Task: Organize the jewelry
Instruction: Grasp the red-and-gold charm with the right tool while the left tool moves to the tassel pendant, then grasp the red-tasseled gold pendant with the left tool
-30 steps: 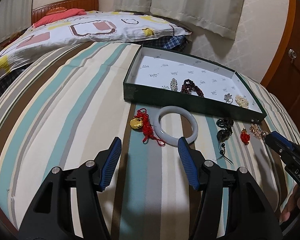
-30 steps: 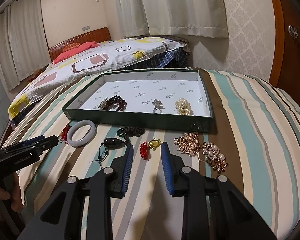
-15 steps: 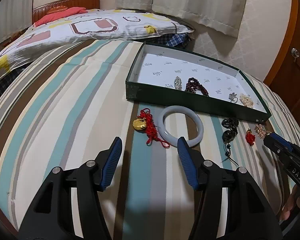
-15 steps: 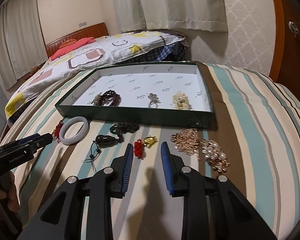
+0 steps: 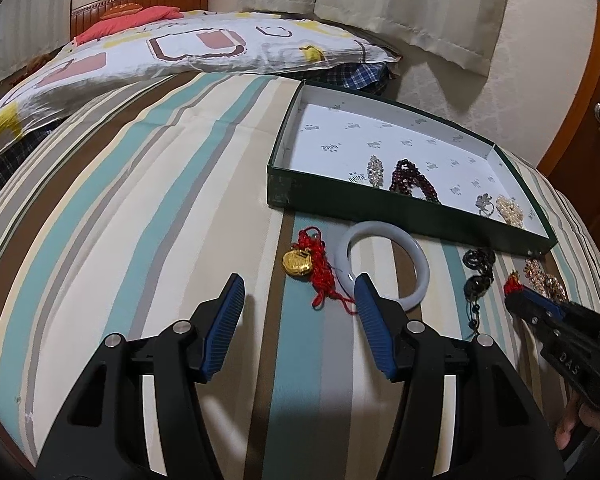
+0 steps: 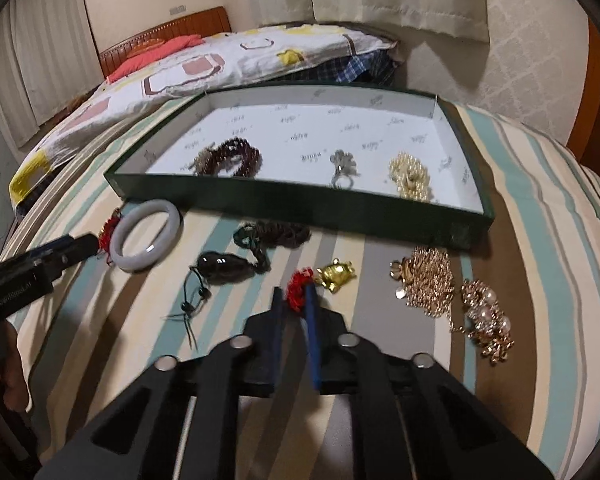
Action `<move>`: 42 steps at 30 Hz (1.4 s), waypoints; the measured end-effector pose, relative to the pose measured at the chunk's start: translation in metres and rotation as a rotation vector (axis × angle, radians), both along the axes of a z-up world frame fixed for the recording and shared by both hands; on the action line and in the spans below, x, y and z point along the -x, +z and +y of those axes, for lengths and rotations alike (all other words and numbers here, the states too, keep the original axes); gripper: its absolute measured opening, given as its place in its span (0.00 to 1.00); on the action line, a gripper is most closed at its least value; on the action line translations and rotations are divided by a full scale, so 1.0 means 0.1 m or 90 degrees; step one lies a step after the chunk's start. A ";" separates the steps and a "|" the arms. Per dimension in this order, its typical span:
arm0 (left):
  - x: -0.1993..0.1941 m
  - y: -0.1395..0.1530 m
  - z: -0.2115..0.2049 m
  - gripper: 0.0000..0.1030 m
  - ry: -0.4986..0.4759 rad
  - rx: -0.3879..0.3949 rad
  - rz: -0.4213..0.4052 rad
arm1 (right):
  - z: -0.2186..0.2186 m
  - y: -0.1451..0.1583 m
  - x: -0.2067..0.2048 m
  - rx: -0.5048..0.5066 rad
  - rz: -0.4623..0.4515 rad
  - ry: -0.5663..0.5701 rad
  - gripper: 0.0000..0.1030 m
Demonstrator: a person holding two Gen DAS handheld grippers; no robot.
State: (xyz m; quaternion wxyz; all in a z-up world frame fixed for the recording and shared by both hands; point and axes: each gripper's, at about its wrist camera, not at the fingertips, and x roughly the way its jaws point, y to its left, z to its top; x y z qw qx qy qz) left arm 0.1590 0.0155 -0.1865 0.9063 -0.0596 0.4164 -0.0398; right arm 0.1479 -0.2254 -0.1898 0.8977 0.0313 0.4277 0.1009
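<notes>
Two grippers in play. Right gripper [image 6: 296,300]: jaws have just been closing and stand almost together, nipping the red knotted cord [image 6: 299,286] of the small gold charm [image 6: 336,276]. Charm itself lies free at 1 o'clock of the tips, on the striped bedcover [image 6: 540,200]; nothing lifted yet, as far as I can judge.

Left gripper [image 5: 298,312]: jaws about half open, nothing between them, clear of the cover. Pale jade bangle [image 5: 382,266] sits at 1 o'clock of its tips, the right fingertip overlapping the bangle's near rim in view; contact cannot be told. Gold locket on red cord [image 5: 298,264] lies at 12 o'clock, just beside the bangle.

Outward, still loose on the cover: dark bead pendant with black cord [image 6: 224,270] at 10 o'clock of the right gripper, and a gold chain cluster with pearls [image 6: 452,296] at 3 o'clock.

Green tray [image 6: 284,210] at 12 o'clock, white-lined. Already inside, along the near wall: dark red bead bracelet [image 6: 236,158], silver flower ring [image 6: 342,166], pearl cluster [image 6: 410,174], and a small crystal brooch [image 5: 375,170] seen from the left wrist.

Judgement: under half done; four pieces filed, five or more left outside.
</notes>
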 end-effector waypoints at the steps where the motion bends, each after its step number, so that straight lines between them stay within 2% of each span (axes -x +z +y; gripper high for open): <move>1: -0.03 0.00 -0.01 0.54 0.000 -0.002 0.002 | -0.01 0.00 0.01 0.001 -0.001 -0.001 0.09; 3: -0.06 -0.01 -0.02 0.53 0.001 -0.004 0.005 | -0.04 0.00 0.02 -0.004 0.000 -0.003 0.09; 6: -0.13 -0.04 -0.04 0.44 -0.002 -0.012 0.013 | -0.06 0.00 0.03 -0.007 -0.001 -0.003 0.09; 8: -0.16 -0.04 -0.03 0.42 0.002 -0.015 0.016 | -0.06 0.00 0.03 -0.010 -0.002 -0.002 0.09; 10: -0.18 -0.07 0.00 0.38 0.003 -0.009 0.024 | -0.06 0.00 0.03 -0.013 -0.001 -0.002 0.09; 13: -0.17 -0.08 0.01 0.31 0.000 -0.026 0.021 | -0.07 0.00 0.02 -0.015 -0.001 -0.003 0.09; 20: -0.19 -0.07 0.02 0.31 0.003 -0.007 0.023 | -0.08 0.00 0.01 -0.020 -0.001 -0.005 0.09; 23: -0.20 -0.08 -0.01 0.31 -0.003 -0.016 0.018 | -0.08 0.00 0.01 -0.021 -0.001 -0.005 0.09; 25: -0.20 -0.08 -0.02 0.21 -0.004 -0.029 0.013 | -0.08 0.00 0.01 -0.021 -0.001 -0.005 0.09; 27: -0.19 -0.09 -0.01 0.17 -0.002 -0.034 0.010 | -0.08 0.00 0.02 -0.022 -0.001 -0.005 0.09; 42: -0.08 -0.03 -0.03 0.14 -0.008 -0.029 -0.009 | -0.12 0.06 0.08 -0.028 -0.031 -0.015 0.09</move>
